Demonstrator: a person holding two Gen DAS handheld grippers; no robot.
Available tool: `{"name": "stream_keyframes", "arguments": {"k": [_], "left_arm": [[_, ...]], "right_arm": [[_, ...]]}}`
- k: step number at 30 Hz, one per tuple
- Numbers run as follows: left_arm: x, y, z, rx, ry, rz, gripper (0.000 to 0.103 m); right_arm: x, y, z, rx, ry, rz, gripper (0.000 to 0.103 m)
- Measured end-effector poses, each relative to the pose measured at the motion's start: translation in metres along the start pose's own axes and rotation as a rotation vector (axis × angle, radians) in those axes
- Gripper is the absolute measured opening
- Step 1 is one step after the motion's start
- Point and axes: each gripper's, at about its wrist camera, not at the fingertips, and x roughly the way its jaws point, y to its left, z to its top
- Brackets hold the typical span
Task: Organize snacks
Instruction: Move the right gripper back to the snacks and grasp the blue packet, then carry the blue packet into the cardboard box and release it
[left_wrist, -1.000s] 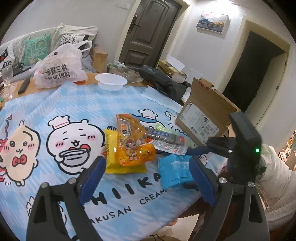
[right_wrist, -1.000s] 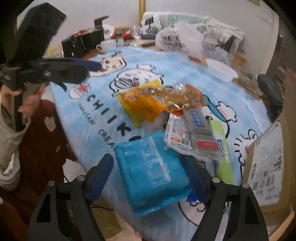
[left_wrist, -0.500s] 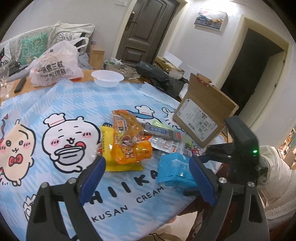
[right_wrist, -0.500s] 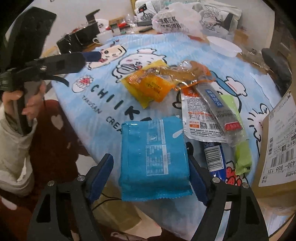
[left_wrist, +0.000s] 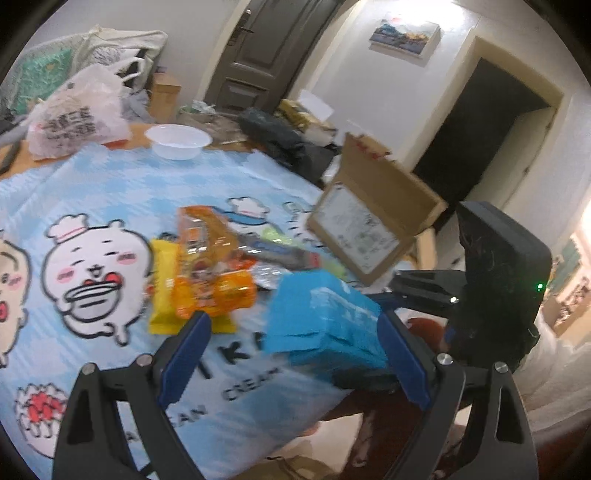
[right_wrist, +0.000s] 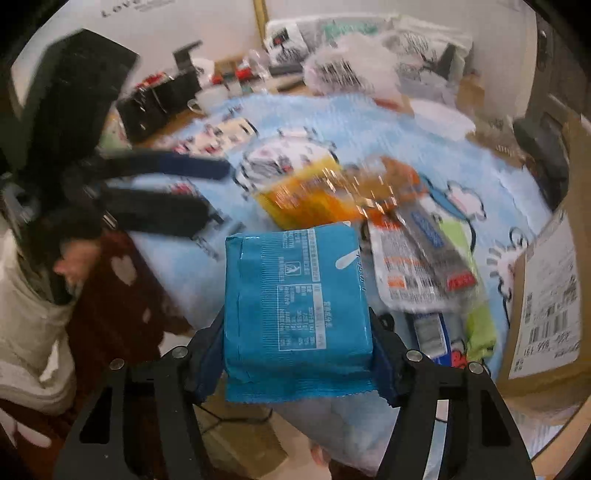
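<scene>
While the right gripper clamps the blue snack packet between its two jaws, the packet's crimped bottom edge hangs just below the fingertips and its printed back faces the camera. Seen from the left wrist, that same packet sits raised off the tablecloth, close to the inner side of the left gripper's right jaw. The left gripper holds nothing; its jaws stand wide apart, with bare cloth between them.

Beyond the left jaw's tip lies the heap of loose snacks: an orange packet on top of a yellow packet, and a grey-wrapped bar running off toward the open cardboard box. From the right wrist the box stands past the right jaw, at the table's edge, and a green packet and a white-and-orange sachet lie between it and the held packet. Motion blur smears most of the table.
</scene>
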Motion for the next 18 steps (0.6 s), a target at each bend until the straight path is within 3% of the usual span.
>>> {"name": "stream_keyframes", "arguments": {"k": [6, 7, 10, 18], "left_arm": [[-0.003, -0.009, 0.018, -0.049, -0.029, -0.082, 0.086], [-0.005, -0.01, 0.023, -0.056, -0.037, -0.107, 0.074], [-0.009, -0.023, 0.039, -0.032, -0.063, -0.144, 0.051], [0.0, -0.08, 0.094, 0.118, -0.079, -0.115, 0.05]], "right_arm": [[-0.035, 0.014, 0.022, 0.015, -0.189, 0.015, 0.062], [-0.042, 0.014, 0.026, 0.022, -0.227, 0.011, 0.062], [-0.054, 0.013, 0.034, 0.038, -0.293, 0.007, 0.062], [-0.093, -0.015, 0.041, 0.111, -0.402, -0.011, 0.062]]}}
